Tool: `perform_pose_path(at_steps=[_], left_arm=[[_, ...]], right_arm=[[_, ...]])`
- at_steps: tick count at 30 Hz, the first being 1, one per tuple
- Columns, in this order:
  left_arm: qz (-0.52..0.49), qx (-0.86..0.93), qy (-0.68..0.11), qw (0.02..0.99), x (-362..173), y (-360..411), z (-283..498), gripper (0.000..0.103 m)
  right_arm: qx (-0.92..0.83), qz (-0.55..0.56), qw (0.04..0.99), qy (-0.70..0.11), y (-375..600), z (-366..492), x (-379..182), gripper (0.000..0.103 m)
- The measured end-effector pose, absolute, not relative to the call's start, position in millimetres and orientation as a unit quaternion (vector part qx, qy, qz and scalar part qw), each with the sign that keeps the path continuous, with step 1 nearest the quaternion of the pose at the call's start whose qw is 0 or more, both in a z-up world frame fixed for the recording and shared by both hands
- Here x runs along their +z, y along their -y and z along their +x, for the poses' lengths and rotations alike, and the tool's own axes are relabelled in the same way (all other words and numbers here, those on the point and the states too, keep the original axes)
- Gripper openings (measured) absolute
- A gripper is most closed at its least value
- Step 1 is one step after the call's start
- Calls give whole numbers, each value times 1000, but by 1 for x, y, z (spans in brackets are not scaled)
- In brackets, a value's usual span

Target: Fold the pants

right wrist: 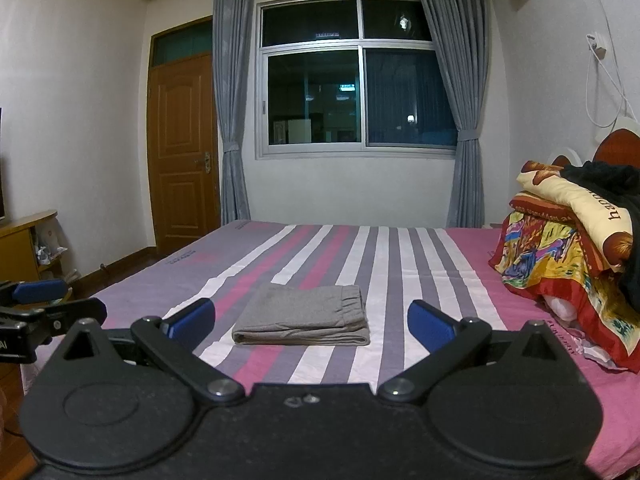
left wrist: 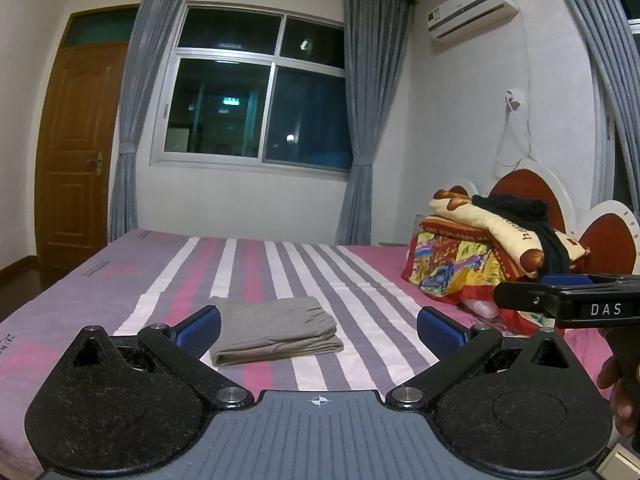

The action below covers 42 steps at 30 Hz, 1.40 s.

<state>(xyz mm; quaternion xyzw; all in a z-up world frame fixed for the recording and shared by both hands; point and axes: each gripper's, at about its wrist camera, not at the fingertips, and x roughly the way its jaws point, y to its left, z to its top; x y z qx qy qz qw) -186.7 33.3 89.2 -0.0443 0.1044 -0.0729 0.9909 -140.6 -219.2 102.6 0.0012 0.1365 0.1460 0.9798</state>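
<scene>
Grey pants (left wrist: 276, 330) lie folded into a flat rectangle on the striped bed sheet (left wrist: 320, 268), waistband at the far right corner. My left gripper (left wrist: 318, 326) is open, held back from the pants with nothing between its blue pads (left wrist: 200, 326). In the right wrist view the same folded pants (right wrist: 302, 315) rest ahead of my right gripper (right wrist: 310, 322), which is open and empty too. The right gripper's side shows at the right edge of the left wrist view (left wrist: 568, 300), and the left gripper's fingers (right wrist: 40, 292) poke in at the left of the right wrist view.
A pile of colourful bedding (right wrist: 560, 248) with a dark garment (left wrist: 536, 224) on top sits at the bed's right by the red headboard (left wrist: 524, 188). A wooden cabinet (right wrist: 24, 244) stands left of the bed. Behind are a window (right wrist: 356, 76), grey curtains and a wooden door (right wrist: 184, 152).
</scene>
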Motion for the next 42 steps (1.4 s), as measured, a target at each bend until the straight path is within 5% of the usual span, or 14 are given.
perform_pose_path(at_steps=[42], left_arm=[[-24, -80, -92, 992, 91, -43, -187, 103]], right_arm=[[148, -4, 979, -137, 215, -140, 104, 103]])
